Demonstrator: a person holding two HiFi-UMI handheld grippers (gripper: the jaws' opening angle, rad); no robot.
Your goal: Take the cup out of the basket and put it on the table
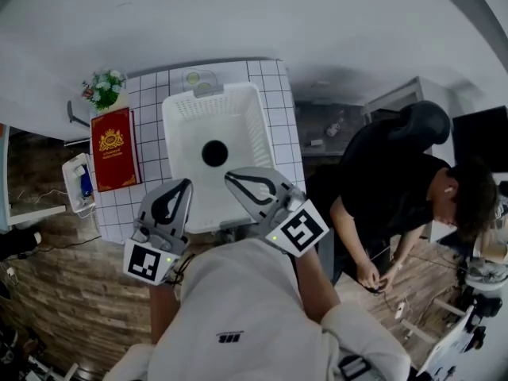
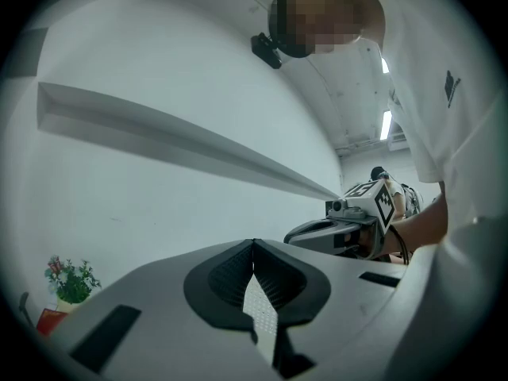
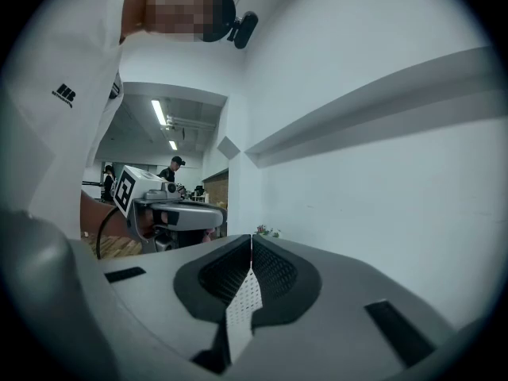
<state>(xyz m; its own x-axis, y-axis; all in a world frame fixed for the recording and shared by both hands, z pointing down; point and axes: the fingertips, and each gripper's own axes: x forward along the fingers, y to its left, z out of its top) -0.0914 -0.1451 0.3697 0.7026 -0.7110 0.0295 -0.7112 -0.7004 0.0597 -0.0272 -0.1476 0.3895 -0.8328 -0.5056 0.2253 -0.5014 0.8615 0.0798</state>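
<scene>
Left gripper [image 1: 186, 183], right gripper [image 1: 229, 178] closed; cup [image 1: 214, 153] in basket [image 1: 176, 129].

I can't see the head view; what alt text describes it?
A white basket holding a dark cup sits on a tiled table. The left gripper and right gripper, both closed, hover by its near rim.

Indoor workroom, more lab or office than home. A small grid-patterned table [image 1: 274, 86] stands against a plain white wall [image 1: 238, 14], dressed with a red book [image 1: 113, 148] and potted flowers [image 1: 104, 88]. Wood-plank floor [image 1: 71, 292]. Alongside, a person in black [image 1: 389, 197] bends over cables near a black office chair [image 1: 421, 121] and a dark monitor [image 1: 484, 137]. The right gripper view shows an open hall with ceiling strip lights [image 3: 159, 111] and other people [image 3: 171, 167] at benches.
</scene>
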